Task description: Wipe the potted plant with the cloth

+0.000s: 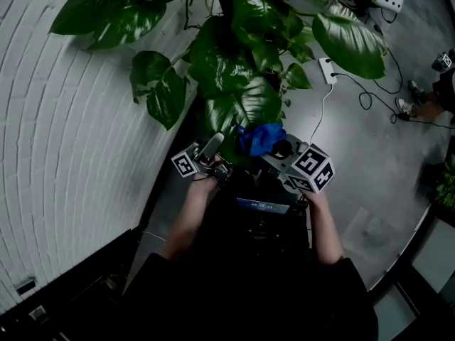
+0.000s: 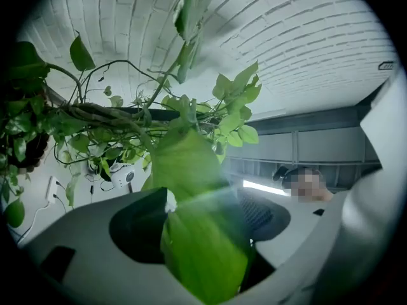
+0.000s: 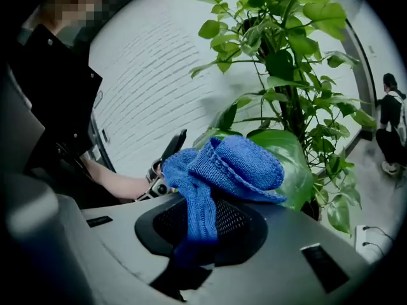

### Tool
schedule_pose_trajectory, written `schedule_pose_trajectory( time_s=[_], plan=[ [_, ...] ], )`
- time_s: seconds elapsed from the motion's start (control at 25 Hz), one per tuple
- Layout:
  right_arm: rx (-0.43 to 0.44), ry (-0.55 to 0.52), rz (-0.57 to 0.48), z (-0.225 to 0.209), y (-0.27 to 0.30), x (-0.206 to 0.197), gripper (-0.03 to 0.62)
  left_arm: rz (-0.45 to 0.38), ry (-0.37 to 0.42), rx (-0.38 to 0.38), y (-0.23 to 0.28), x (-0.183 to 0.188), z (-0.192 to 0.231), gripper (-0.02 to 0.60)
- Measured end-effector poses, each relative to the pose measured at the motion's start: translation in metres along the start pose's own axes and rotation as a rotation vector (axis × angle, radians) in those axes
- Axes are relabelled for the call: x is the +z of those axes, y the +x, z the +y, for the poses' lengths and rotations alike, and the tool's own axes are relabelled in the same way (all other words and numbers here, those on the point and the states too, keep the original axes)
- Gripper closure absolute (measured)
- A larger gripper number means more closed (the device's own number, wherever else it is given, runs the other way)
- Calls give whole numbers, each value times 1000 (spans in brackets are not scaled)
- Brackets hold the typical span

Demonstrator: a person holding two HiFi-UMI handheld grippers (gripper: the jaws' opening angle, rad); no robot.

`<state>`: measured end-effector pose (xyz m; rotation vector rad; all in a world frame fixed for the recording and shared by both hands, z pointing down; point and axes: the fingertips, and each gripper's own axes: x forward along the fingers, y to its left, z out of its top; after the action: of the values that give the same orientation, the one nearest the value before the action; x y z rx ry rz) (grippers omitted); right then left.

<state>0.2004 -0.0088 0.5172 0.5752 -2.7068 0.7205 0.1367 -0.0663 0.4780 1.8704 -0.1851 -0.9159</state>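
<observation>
Our right gripper [image 1: 276,148] is clamped on the blue cloth [image 1: 260,138]. In the right gripper view its jaws [image 3: 200,234] pinch a narrow tail of the cloth [image 3: 229,164] deep in the gap, while the rest bunches up in a knitted wad above the tips. Right behind that wad sits a broad glossy leaf [image 3: 291,164] of the potted plant [image 3: 286,62]; we cannot tell whether cloth and leaf actually touch.

Our left gripper [image 1: 212,148] stands with its jaws spread wide. In the left gripper view a long green leaf [image 2: 191,189] runs down between the jaws [image 2: 200,224], lying across the gap without either pad pressing on it.

From the head view we see both grippers held close together in front of our chest, just below the lowest big leaves of the plant [image 1: 242,41]. The cloth sits at the lower edge of a large leaf [image 1: 245,105], between the two grippers.

A white brick wall [image 1: 71,133] curves along the left. On the grey floor [image 1: 370,169] to the right lies a white power strip [image 1: 328,69] with a dark cable [image 1: 370,94] trailing from it. Another person [image 3: 391,129] stands far off at the right edge of the right gripper view.
</observation>
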Motion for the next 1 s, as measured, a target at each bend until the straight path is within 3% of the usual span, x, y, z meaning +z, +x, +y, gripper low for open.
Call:
schedule_pose_trajectory(
  time_s=[0.24, 0.44, 0.64, 0.84, 1.0],
  plan=[
    [-21, 151, -310, -23, -69, 40, 487, 79, 11, 25, -8, -30, 1, 198],
    [-67, 120, -510, -41, -113, 94, 487, 148, -11, 1, 0, -57, -5, 192],
    [-51, 50, -425, -43, -73, 108, 487, 134, -63, -30, 8, -63, -6, 194],
    [5, 53, -286, -35, -19, 84, 487, 100, -76, -52, 17, -60, -11, 206],
    [41, 42, -215, -20, -9, 62, 487, 93, -65, -53, 20, -59, -14, 206]
  ],
)
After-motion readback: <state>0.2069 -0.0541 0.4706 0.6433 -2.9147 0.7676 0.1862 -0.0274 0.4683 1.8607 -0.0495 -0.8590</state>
